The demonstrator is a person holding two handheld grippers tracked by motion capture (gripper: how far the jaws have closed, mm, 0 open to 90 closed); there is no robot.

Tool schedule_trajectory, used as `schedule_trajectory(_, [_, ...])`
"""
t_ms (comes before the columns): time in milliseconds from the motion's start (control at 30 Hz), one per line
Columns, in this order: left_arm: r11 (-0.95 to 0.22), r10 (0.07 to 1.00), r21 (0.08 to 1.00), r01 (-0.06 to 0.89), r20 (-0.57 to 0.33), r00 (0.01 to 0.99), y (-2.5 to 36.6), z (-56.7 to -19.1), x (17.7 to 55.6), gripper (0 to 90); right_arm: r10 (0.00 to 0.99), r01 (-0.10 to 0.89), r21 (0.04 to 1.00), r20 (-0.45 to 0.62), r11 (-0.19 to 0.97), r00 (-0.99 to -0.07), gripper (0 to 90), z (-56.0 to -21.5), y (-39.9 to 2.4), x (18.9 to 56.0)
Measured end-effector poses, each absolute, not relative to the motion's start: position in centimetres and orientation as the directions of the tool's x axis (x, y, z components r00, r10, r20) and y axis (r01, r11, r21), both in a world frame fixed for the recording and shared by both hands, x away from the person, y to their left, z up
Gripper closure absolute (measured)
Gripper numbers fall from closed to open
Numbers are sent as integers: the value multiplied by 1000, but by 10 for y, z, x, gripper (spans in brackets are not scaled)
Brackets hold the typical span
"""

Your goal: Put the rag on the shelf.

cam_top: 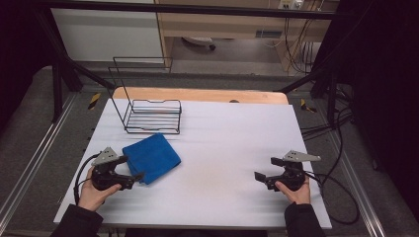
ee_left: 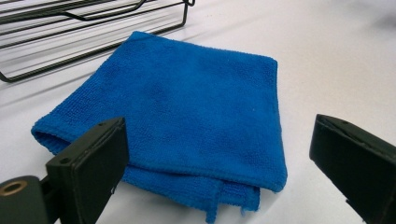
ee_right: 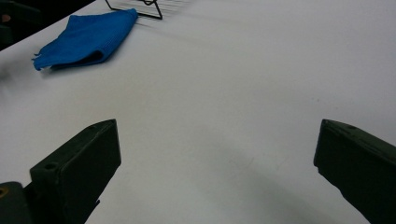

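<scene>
A folded blue cloth (cam_top: 151, 157) lies flat on the white table (cam_top: 222, 148), left of centre, just near of the black wire rack (cam_top: 152, 116) at the far left and apart from it. It looks like microfibre: soft, light, limp, likely to sag and unfold if lifted by a single layer, with nothing fragile or slippery about it. Its near edge shows stacked layers and a loose tag or corner, so the best hold is probably a pinch across that whole folded edge or a corner, taking all the layers together. The left gripper (cam_top: 129, 174) sits at the cloth's near-left corner, its jaws spread wide and holding nothing, with the cloth just beyond them in the left gripper view. The right gripper (cam_top: 265, 169) rests well apart on the right, jaws also wide over bare table, empty
</scene>
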State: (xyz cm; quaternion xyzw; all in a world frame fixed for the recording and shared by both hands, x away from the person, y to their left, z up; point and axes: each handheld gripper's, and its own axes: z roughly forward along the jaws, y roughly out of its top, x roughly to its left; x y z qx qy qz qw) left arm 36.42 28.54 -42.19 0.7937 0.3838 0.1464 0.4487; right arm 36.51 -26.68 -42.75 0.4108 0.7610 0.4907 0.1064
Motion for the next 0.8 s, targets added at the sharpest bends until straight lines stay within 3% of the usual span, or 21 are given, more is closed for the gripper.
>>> schedule_trajectory(467, [-339,732,807,484,-97,674,274,-421,361,82,732,519,830,222,204,-644,12,-429,-263,365])
schedule_trajectory(800, [-400,713,757,517,-97,694,263,-424,360,342,730,526,822,219,220,-647,14,-431,-259,366])
